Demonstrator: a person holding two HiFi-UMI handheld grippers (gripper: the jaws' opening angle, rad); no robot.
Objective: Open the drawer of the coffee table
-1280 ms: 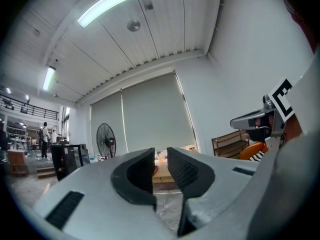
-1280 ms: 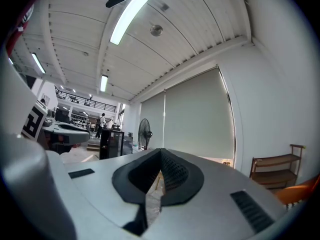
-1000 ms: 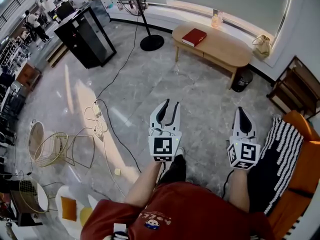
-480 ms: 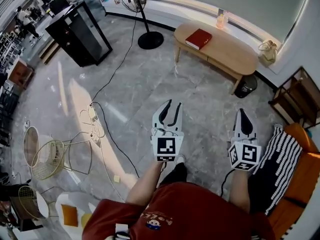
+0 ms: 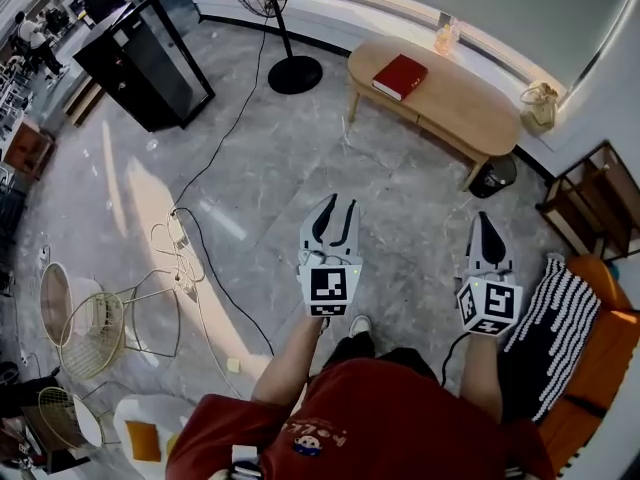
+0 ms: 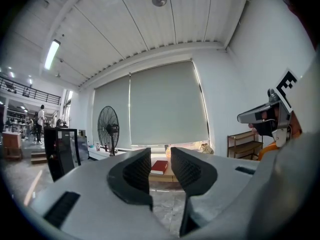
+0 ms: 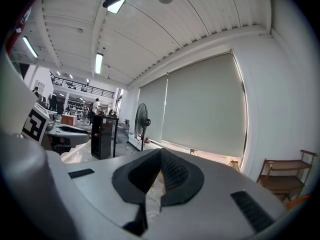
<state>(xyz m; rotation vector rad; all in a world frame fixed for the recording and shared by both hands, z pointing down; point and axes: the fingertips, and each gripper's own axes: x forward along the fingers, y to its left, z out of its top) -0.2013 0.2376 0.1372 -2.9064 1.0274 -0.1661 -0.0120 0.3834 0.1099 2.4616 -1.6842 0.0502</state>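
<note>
**Walk-up to the coffee table — both grippers empty, drawer not yet within reach**

Head view. The coffee table (image 5: 455, 103), an oval of pale wood, lies in the upper right of the frame, with a red book (image 5: 399, 76) on its left end. No drawer front or pull can be made out along its near side from this height. The left gripper (image 5: 333, 208), at lower centre, has its jaws partly apart with nothing between them; in its own view the book and table edge show far off through the gap. The right gripper (image 5: 485, 224), at lower right, has its jaws closed together at the tips and holds nothing. Both point towards the table and are well apart from it.

The step in hand is judged to be the approach. To do it well, come in facing the table's long side, then sink the working gripper to the level of the drawer front and keep it level. Once the pull is found, set the jaws squarely on it and draw straight back along the drawer's run — a slanted pull may jam it. The floor cable (image 5: 215, 243) at centre left lies off the direct path.
</note>
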